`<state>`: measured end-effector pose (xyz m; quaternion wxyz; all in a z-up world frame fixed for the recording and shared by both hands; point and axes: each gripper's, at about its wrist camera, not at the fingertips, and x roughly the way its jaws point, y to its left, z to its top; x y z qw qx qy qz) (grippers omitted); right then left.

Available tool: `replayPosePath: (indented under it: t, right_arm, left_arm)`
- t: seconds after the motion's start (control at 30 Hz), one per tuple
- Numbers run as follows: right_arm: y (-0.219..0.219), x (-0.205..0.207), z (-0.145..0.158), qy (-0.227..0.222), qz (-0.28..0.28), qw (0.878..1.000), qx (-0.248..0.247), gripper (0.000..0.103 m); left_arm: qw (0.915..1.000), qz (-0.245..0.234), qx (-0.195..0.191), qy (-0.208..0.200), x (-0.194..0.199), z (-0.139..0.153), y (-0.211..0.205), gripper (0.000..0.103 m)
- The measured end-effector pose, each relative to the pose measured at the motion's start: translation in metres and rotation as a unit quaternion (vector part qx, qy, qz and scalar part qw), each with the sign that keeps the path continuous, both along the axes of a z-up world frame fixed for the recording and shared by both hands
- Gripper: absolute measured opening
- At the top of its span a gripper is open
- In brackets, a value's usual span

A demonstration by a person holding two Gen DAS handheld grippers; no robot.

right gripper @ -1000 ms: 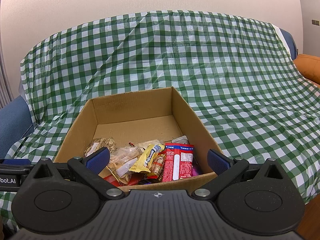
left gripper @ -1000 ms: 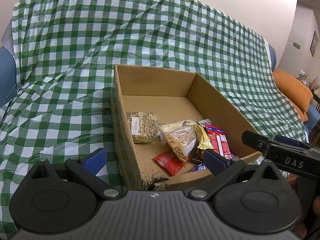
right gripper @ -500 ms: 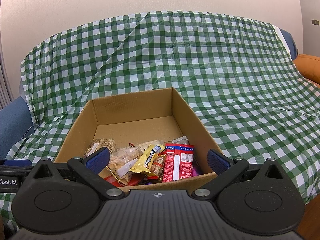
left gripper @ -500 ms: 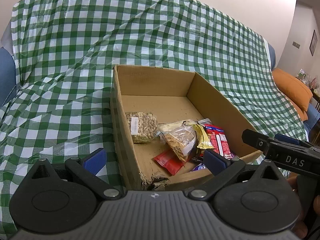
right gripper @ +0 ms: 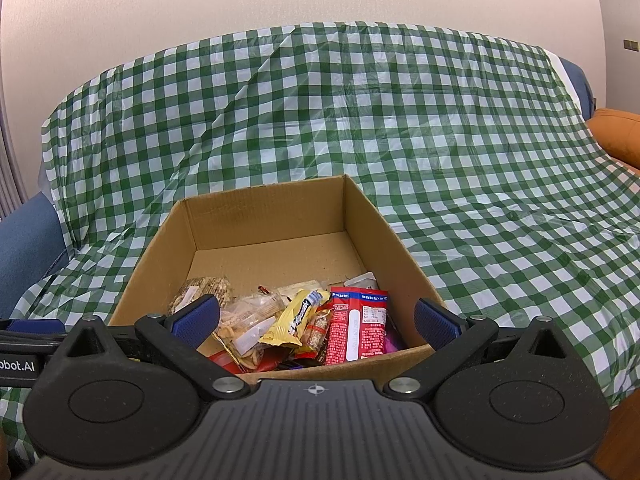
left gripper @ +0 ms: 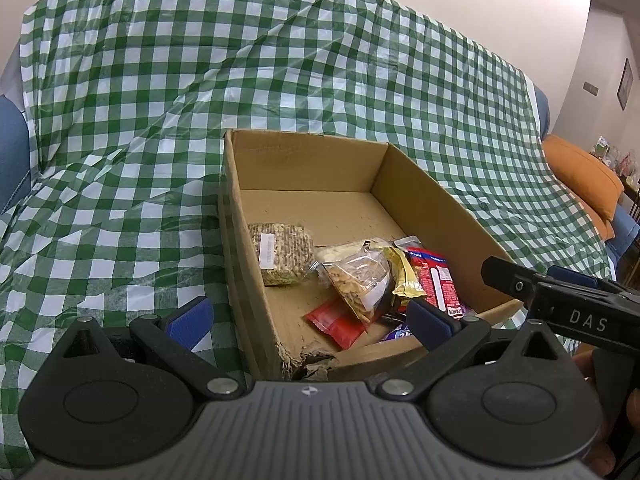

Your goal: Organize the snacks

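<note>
Left wrist view: the left gripper (left gripper: 308, 318) is spread wide and empty, its blue pads straddling the torn near corner of an open cardboard box (left gripper: 424, 200) at 6 o'clock. The box sits on a green-and-white checked cloth (left gripper: 160, 100). Inside, the snacks crowd the near half: a brown noodle block (left gripper: 280, 252) against the 9 o'clock wall, a clear bag of crackers (left gripper: 358, 280) at centre, a small red packet (left gripper: 336, 322) toward 6 o'clock, a yellow wrapper (left gripper: 404, 276) and a red-and-white packet (left gripper: 438, 280) toward 3 o'clock. The far half is bare cardboard. An orange cushion (left gripper: 580, 176) lies at 3 o'clock.

Right wrist view: the right gripper (right gripper: 316, 322) is likewise released, holding nothing, just before the box's (right gripper: 272, 216) near edge. The snacks heap at the near wall, the yellow wrapper (right gripper: 296, 318) beside the upright red-and-white packet (right gripper: 358, 326).
</note>
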<state>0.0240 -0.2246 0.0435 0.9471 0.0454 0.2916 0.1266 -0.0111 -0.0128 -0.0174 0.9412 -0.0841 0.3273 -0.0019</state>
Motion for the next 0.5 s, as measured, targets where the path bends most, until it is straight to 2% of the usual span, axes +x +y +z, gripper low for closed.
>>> replayPosePath:
  t: [0.33,0.5]
  right_arm:
    - [-0.0024,0.0008,0.0022,-0.002,-0.002,1.000,0.005,0.102]
    - [-0.0059,0.0047,0.0036,-0.002,-0.006,1.000,0.012,0.102]
  left_arm:
    - [1.0000,-0.008,-0.005,0.001,0.0034,-0.0063,-0.0022,0.103]
    - [0.9997,-0.020,-0.010,-0.013,0.0062,-0.0063,-0.0011,0.103]
